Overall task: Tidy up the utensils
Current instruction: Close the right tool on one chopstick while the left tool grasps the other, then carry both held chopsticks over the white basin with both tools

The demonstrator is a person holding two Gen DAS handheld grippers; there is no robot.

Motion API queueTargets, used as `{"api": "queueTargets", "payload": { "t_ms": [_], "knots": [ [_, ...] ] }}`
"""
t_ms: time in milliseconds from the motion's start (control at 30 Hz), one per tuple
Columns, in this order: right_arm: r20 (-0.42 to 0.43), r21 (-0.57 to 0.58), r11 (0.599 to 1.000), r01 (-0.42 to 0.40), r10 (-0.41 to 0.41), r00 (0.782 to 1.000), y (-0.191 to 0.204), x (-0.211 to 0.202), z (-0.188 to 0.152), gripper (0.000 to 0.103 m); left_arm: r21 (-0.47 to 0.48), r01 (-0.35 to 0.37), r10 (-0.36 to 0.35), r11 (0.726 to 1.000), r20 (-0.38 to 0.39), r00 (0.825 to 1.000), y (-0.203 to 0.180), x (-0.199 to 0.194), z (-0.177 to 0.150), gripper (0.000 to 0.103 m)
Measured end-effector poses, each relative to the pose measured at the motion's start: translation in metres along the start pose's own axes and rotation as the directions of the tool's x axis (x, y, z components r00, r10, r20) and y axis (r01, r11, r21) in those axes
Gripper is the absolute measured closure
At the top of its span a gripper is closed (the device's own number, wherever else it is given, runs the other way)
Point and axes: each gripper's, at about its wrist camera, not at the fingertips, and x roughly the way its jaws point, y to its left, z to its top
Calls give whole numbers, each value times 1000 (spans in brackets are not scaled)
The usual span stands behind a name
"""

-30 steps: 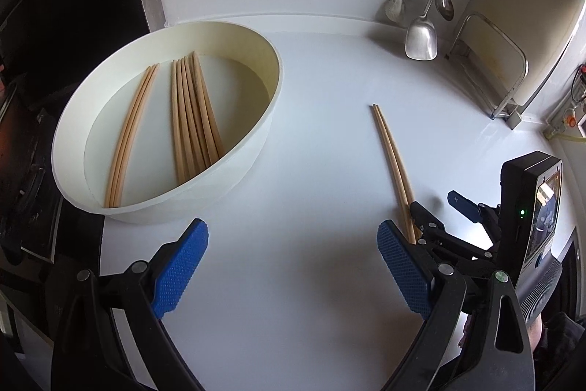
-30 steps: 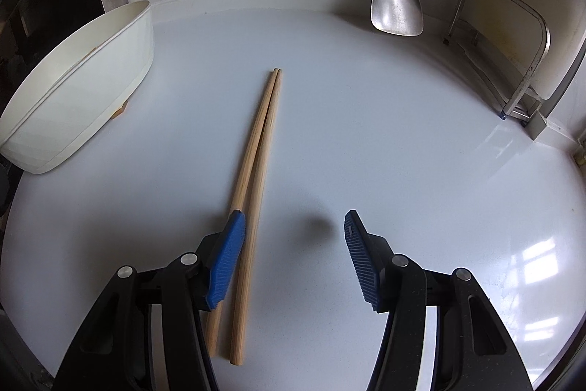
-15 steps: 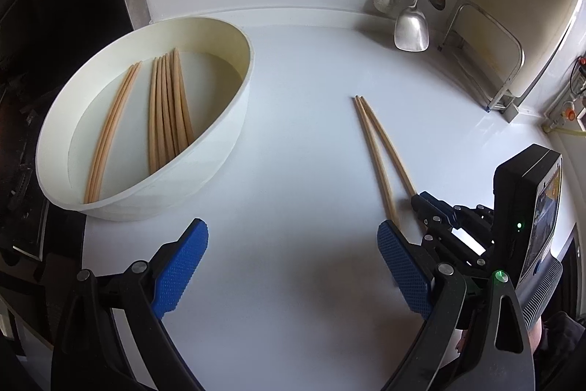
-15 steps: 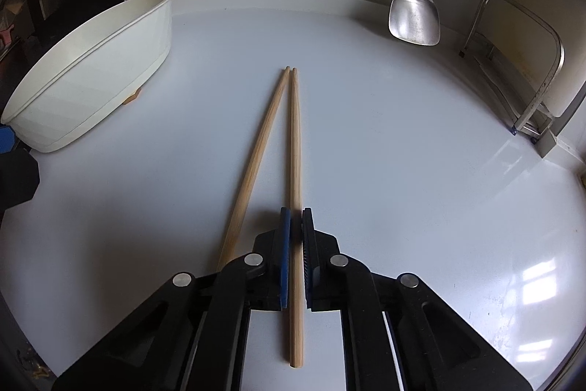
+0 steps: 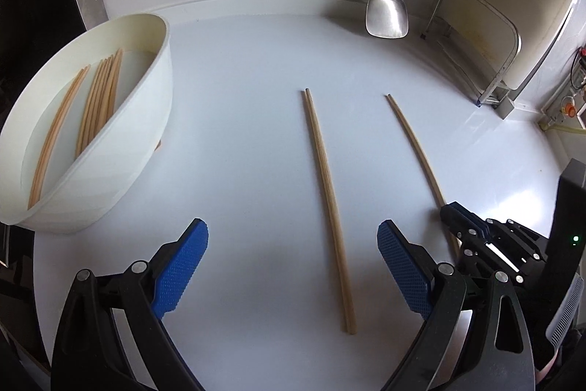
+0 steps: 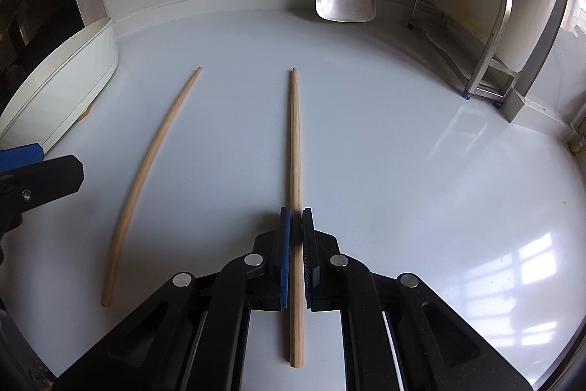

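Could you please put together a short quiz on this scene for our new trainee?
1. True or false: the right gripper is shut on a chopstick.
2. What lies inside the white tub?
3. Where is the loose chopstick? A: inside the white tub. B: flat on the counter, ahead of the open left gripper. C: hanging on the wall.

Key:
1. True.
2. Several more chopsticks.
3. B.
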Motion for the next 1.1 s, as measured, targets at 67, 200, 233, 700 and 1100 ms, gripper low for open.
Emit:
{"api": "queueTargets", "payload": {
  "t_ms": [67,200,233,700,1100],
  "knots": [
    [3,6,1000,-7,7,1000,-8,1,1,97,-8,-5,5,1000,-12,1000,-4,11,1,11],
    [-5,6,999,-31,31,999,-15,0,2,96,-13,-22,22,1000,-36,999,-11,28,2,11],
    [-10,8,999,-44,44,999,-16,0,3,94,-18,-25,24,1000,-38,999,-12,30,2,11],
    [19,-13,1000,-27,27,999,-18,5,6,72,-22,-119,119,993,-39,992,-9,52,4,11],
    [21,-28,999,-19,20,1000,-15,8,7,87,39,-82,83,996,-6,997,-29,45,6,75]
  ]
}}
